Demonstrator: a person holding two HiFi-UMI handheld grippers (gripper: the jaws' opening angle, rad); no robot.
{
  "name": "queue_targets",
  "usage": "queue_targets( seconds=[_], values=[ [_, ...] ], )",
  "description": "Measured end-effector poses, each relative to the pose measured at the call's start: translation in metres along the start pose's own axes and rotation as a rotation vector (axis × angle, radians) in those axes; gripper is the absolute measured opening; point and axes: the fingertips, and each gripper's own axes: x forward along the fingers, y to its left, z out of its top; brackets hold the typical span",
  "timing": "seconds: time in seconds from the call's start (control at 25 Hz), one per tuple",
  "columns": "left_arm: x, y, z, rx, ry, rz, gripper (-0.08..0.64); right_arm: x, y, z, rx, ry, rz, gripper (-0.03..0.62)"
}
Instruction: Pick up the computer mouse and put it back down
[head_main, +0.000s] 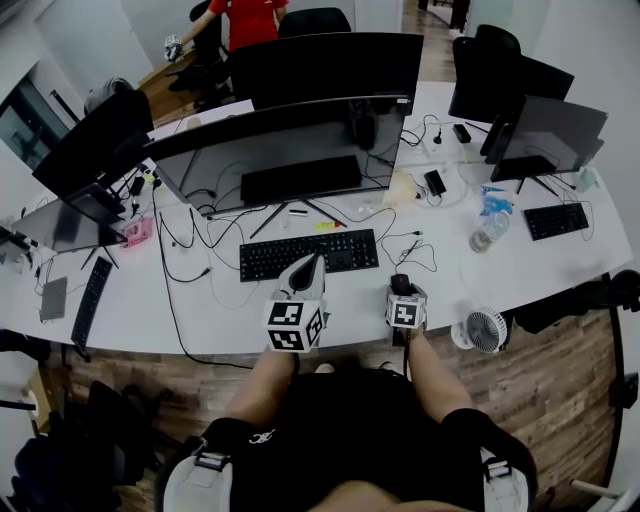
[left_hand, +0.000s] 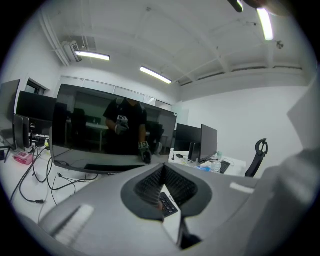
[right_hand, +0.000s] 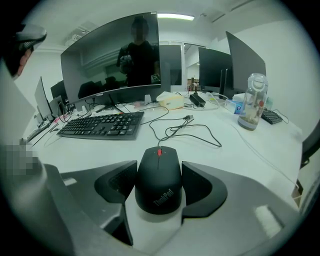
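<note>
The black computer mouse (right_hand: 159, 181) with a red scroll wheel lies on the white desk (right_hand: 225, 160), just right of the keyboard (head_main: 308, 254). My right gripper (right_hand: 160, 169) is shut on it, one dark pad pressed against each side. In the head view the mouse (head_main: 400, 283) pokes out just ahead of the right gripper (head_main: 401, 290). The mouse's cable (right_hand: 186, 128) loops away across the desk. My left gripper (head_main: 313, 262) hovers over the keyboard's near edge. Its jaws are shut to a point with nothing between them, as the left gripper view shows (left_hand: 162, 169).
A wide curved monitor (head_main: 280, 150) stands behind the keyboard (right_hand: 100, 124). To the right are a plastic bottle (right_hand: 251, 101), a second keyboard (head_main: 556, 220) and more monitors. A small white fan (head_main: 485, 330) sits at the desk's near edge. A person in red stands at the far desk.
</note>
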Motion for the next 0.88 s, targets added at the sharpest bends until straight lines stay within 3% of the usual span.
queue_targets(
  seconds=[0.24,0.52,0.64,0.76,0.88],
  values=[
    [0.004,0.000,-0.002,-0.008,0.003,-0.004,0.051,-0.009,0.003,0.009,-0.048,-0.040,0.011,0.276],
    [0.016,-0.007,-0.001,-0.015,-0.004,-0.030,0.051,-0.075,-0.009,0.096,0.021,-0.362,0.000,0.268],
    [0.021,-0.013,0.000,-0.012,-0.005,-0.051,0.051,-0.123,-0.019,0.149,0.045,-0.545,-0.037,0.006],
    [0.027,-0.018,0.004,-0.008,-0.010,-0.069,0.051,-0.167,-0.012,0.195,0.013,-0.689,-0.017,0.005],
    [0.032,-0.025,0.005,0.000,-0.013,-0.085,0.051,-0.199,-0.007,0.218,-0.012,-0.772,-0.008,0.003]
  ],
)
